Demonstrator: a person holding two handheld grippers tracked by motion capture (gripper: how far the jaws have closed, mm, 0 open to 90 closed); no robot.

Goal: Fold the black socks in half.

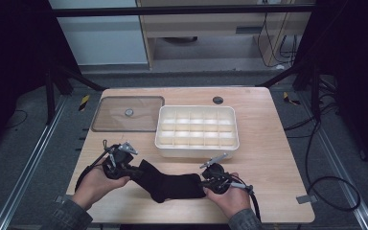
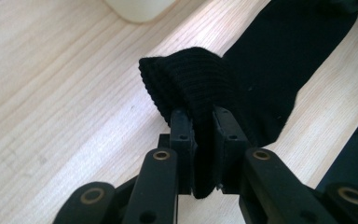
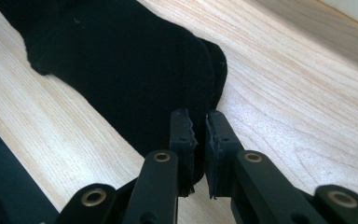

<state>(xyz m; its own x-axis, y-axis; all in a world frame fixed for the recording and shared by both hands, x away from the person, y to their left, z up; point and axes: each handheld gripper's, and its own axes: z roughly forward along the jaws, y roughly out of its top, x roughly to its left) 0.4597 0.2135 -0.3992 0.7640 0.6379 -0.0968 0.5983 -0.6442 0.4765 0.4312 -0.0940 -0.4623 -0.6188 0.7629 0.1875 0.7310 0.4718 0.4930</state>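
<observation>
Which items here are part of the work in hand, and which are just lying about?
In hand: black sock, left gripper shut on its ribbed cuff, right gripper shut on its toe end.
Lying about: white divided tray, clear lid.

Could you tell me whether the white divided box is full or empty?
Empty: the box shows bare compartments in the high view, and its lid lies beside it.

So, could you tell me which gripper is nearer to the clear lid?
Left. The left gripper sits just below the clear lid; the right gripper is farther off, below the white tray.

Matt ribbed-knit sock (image 2: 200,79), wood-grain table (image 2: 65,107)
</observation>
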